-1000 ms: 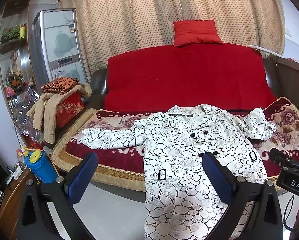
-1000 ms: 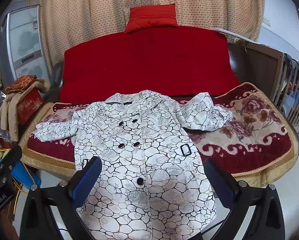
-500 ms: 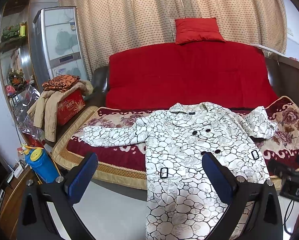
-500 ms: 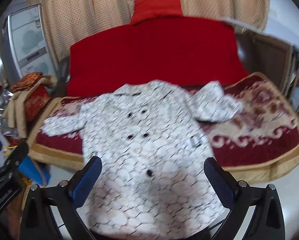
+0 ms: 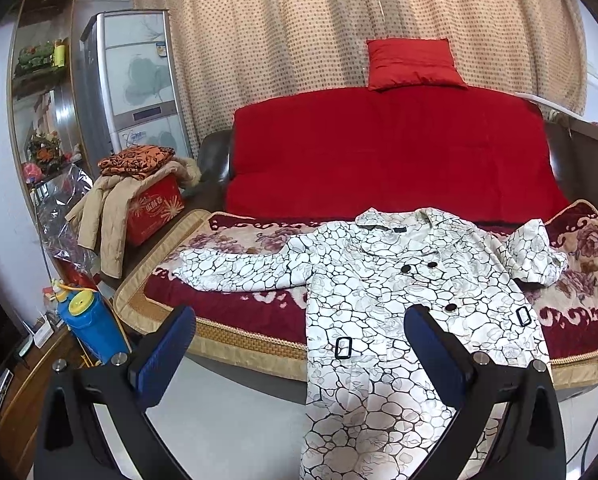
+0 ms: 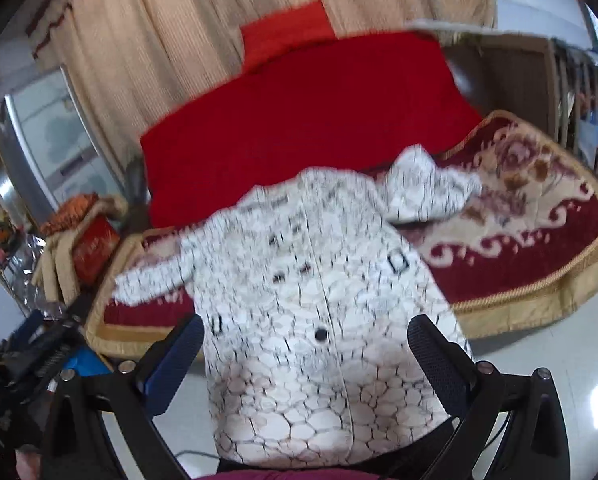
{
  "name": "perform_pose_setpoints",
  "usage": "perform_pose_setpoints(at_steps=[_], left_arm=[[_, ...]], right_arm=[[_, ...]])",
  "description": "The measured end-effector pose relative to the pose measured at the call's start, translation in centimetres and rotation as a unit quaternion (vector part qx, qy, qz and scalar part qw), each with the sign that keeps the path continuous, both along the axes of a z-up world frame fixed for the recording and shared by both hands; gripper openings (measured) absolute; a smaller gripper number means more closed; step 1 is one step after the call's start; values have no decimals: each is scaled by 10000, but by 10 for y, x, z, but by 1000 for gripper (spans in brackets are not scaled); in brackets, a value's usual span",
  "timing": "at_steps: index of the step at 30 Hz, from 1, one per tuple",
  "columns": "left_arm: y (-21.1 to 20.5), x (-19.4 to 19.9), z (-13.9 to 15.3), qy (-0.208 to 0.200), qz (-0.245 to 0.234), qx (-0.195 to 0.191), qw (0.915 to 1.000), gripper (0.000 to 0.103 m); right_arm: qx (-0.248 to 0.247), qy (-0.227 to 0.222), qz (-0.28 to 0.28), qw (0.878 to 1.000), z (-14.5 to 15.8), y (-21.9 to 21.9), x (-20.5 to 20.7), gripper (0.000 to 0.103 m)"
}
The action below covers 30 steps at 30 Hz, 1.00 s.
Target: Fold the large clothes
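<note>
A white coat (image 5: 395,304) with a black pebble print and dark buttons lies face up on a floral red blanket (image 5: 259,240). Its hem hangs over the front edge. One sleeve stretches left; the other is bunched at the right (image 5: 535,256). My left gripper (image 5: 299,340) is open and empty, held in front of the coat's lower half. My right gripper (image 6: 303,352) is open and empty, tilted, over the coat's hem (image 6: 323,380). That view is blurred.
A red sofa back (image 5: 391,152) and red cushion (image 5: 413,62) stand behind. A red box with piled clothes (image 5: 139,192) and a blue bottle (image 5: 91,328) sit at the left. The left gripper's body (image 6: 35,356) shows at the right view's left edge. A wooden railing (image 6: 579,92) stands at right.
The right gripper has swung and tilted, so its view rolls and blurs. The left gripper has drawn back slightly. The coat has not moved.
</note>
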<state>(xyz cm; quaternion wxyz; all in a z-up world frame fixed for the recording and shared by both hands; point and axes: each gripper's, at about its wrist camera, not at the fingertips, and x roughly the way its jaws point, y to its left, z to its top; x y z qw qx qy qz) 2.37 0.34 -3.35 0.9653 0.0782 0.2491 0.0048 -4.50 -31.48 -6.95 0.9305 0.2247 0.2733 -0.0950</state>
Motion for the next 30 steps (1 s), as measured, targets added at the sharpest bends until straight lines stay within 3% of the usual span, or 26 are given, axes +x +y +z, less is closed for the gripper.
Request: perform_pose_setpoints(at_steps=[4,7,16,19,22,30], left_arm=[[1,5,-3,18,18,-8,10000,103],[1,10,-8,75,23,-23,10000,103],[-6,46,-27,284,26,56,9996,103],[-16,66,-31,212,63,148,9996,103],[-27,91,-41,397,-30,135,9991,103],[-61,141,-83,888,-70,433,9951,103]], right_arm=[[296,-430,252,9983,6,-2,-8,103],[587,-492,441,9961,0,-5,-3,103],[856,-42,426,9954,-18,-22,34,103],[1032,28,260,9943,-24,-42,55,103],[968,88,122,9952,-31,-67,82,103],[1581,157,-764,9843,-83,-187,142,103]])
